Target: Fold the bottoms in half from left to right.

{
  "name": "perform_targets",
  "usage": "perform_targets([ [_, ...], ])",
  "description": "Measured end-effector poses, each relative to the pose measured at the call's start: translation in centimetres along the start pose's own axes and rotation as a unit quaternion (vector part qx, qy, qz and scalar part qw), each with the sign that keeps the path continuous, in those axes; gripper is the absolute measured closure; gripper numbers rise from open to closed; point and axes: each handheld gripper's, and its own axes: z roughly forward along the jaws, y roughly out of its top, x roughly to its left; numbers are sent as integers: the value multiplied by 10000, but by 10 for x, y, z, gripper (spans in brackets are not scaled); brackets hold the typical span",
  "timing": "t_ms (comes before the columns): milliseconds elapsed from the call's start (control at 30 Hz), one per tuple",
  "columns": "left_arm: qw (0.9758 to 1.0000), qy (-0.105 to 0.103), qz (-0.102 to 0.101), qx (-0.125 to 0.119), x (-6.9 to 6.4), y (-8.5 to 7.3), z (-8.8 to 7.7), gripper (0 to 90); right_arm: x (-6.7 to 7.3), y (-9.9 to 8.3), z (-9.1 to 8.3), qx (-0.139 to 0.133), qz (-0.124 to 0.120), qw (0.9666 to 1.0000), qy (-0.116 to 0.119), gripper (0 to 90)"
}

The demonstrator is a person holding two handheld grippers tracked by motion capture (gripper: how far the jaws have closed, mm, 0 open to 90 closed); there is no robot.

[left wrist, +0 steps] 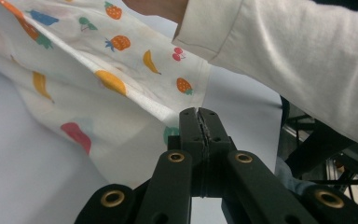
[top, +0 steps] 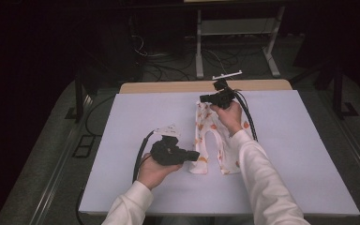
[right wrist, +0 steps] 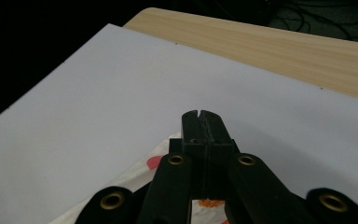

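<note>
Lying on the white board (top: 136, 122) right of centre: fruit-print garment (top: 209, 140), spread near to far. Left gripper (top: 196, 156), jaws clamped on the garment's near left edge. Right gripper (top: 203, 99), jaws clamped on its far edge. White sleeve (left wrist: 298, 51) crosses above cloth.

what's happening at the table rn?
A person is handling a small pair of fruit-print pants on a white board with two hand-held grippers. The left gripper is shut at the hem of one leg; the right gripper is shut at the far waist end. The pants lie stretched between them, apparently being spread or folded.
</note>
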Motion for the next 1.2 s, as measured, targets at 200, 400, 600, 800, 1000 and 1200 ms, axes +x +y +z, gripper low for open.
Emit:
perform_targets([
  [200,9999,-105,104,41,-5,12,11,892,-8,-1,-6,-64,88,9999,7,882],
  [400,9994,-153,248,178,-11,24,26,892,-15,-1,-10,-70,124,9999,-37,882],
  [600,9990,-235,304,244,-13,34,41,892,-23,-3,-12,-35,131,9999,-44,882],
  [800,9987,-339,289,249,-15,38,61,892,-28,-4,-14,40,96,9999,-76,882],
  [1000,9985,-370,278,276,-17,41,75,892,-31,-4,-18,98,38,9998,-139,882],
  [1200,9989,-392,233,137,-18,40,88,892,-38,-3,-21,157,-36,9998,-106,882],
])
